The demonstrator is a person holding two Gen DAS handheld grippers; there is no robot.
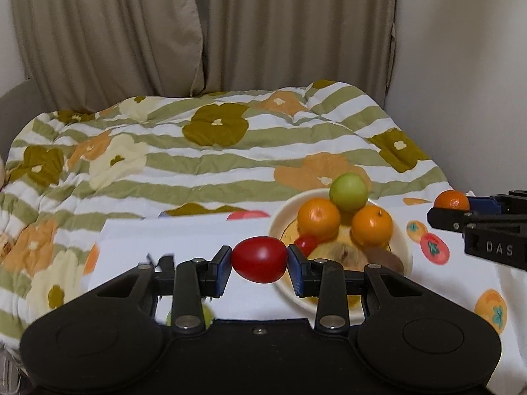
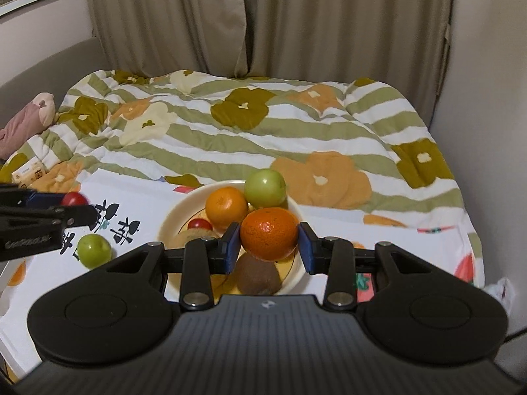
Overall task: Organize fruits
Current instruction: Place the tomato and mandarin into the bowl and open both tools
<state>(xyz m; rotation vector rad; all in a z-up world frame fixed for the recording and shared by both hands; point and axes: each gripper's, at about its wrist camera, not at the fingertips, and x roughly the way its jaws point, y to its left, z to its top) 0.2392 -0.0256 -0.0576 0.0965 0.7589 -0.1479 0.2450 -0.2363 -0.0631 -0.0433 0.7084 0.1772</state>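
Note:
My left gripper (image 1: 259,259) is shut on a red tomato (image 1: 259,258), held in the air to the left of the cream bowl (image 1: 404,240). My right gripper (image 2: 268,234) is shut on an orange tangerine (image 2: 268,233), lifted above the bowl (image 2: 171,219). In the bowl lie two oranges (image 1: 318,219), a green fruit (image 1: 348,192), a small red tomato (image 1: 306,243) and a brown kiwi (image 2: 258,275). A loose green fruit (image 2: 94,250) rests on the white cloth left of the bowl. Each gripper shows at the edge of the other's view, with its fruit.
The bowl stands on a white cloth (image 1: 171,240) printed with fruit pictures, spread over a striped floral quilt (image 1: 204,151). Beige curtains (image 1: 164,26) hang behind. A pink plush toy (image 2: 26,121) and a small carton (image 2: 28,172) lie at the far left.

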